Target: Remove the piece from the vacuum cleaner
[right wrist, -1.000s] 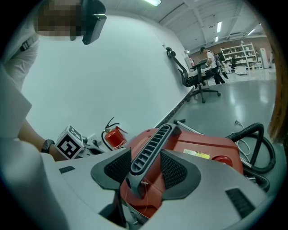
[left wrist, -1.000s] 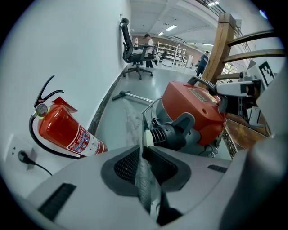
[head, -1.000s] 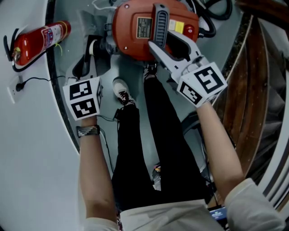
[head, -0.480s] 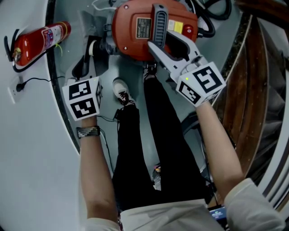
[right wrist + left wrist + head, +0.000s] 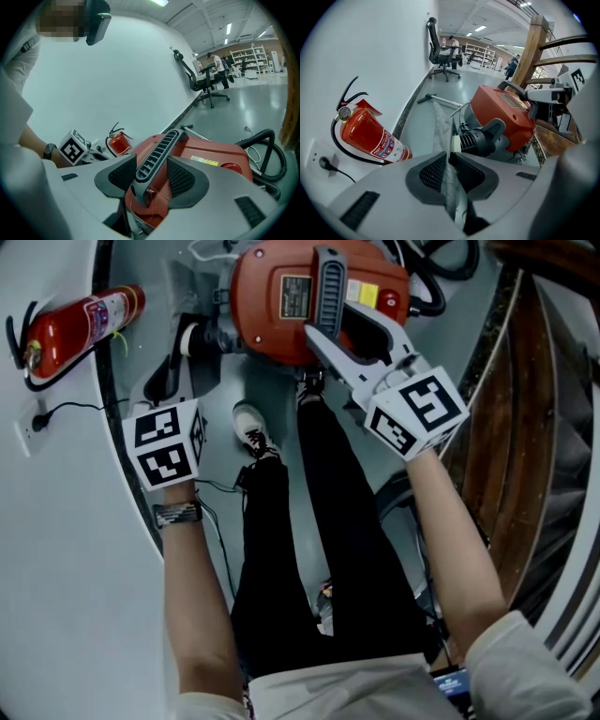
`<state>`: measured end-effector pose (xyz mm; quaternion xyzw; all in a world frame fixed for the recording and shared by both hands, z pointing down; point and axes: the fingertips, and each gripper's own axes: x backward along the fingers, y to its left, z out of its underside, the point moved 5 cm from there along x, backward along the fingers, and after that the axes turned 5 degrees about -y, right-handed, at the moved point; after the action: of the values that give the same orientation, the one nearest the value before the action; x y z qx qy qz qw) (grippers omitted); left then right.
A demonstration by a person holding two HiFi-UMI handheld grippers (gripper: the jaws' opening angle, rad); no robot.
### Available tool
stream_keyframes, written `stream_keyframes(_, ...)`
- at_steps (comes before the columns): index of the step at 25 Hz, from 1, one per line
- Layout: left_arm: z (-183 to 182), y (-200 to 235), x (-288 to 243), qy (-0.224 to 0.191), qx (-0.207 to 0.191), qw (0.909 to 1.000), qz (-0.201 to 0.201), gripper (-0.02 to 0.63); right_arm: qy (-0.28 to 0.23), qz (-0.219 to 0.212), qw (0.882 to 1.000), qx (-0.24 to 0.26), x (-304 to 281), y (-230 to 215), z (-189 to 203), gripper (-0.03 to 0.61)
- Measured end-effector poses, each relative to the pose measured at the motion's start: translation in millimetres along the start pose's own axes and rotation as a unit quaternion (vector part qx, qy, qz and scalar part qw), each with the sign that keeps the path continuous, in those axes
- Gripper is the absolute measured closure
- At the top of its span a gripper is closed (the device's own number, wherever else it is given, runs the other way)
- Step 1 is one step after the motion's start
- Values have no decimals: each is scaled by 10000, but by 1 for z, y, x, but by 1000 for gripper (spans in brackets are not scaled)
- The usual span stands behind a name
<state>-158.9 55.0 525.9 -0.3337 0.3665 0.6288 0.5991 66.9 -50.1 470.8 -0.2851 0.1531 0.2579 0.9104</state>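
Observation:
The red vacuum cleaner (image 5: pixel 281 324) stands on the floor at the top of the head view, with its grey ribbed handle (image 5: pixel 328 287) running along its top. My right gripper (image 5: pixel 333 329) is shut on that handle (image 5: pixel 159 150), a pad on each side of it. My left gripper (image 5: pixel 183 381) is to the left of the vacuum, beside its black round port (image 5: pixel 480 138). It is shut on a thin flat grey piece (image 5: pixel 449 140), seen edge-on, which rises out of the pads toward the port. Whether the piece still touches the vacuum is hidden.
A red fire extinguisher (image 5: pixel 80 324) leans by the white wall on the left, near a wall socket with a plug (image 5: pixel 37 418). A black hose (image 5: pixel 262 145) loops behind the vacuum. A wooden frame (image 5: pixel 525 381) stands on the right. The person's legs and a shoe (image 5: pixel 253 432) stand just below the vacuum.

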Motion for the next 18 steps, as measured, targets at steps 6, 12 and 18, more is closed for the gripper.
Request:
stream_keyframes(6,0,2,-2,38,-56,10000,-38,558,-5,3,10000,-2,0,0,0,377)
stream_keyframes(12,0,3,-2,15,138,9999,26,558,0,1,10000,-11,0,0,0,377)
stream_keyframes(18,-5,6,3,-194,125,9994,266,521,-45,36,10000,43,1,0,0,377)
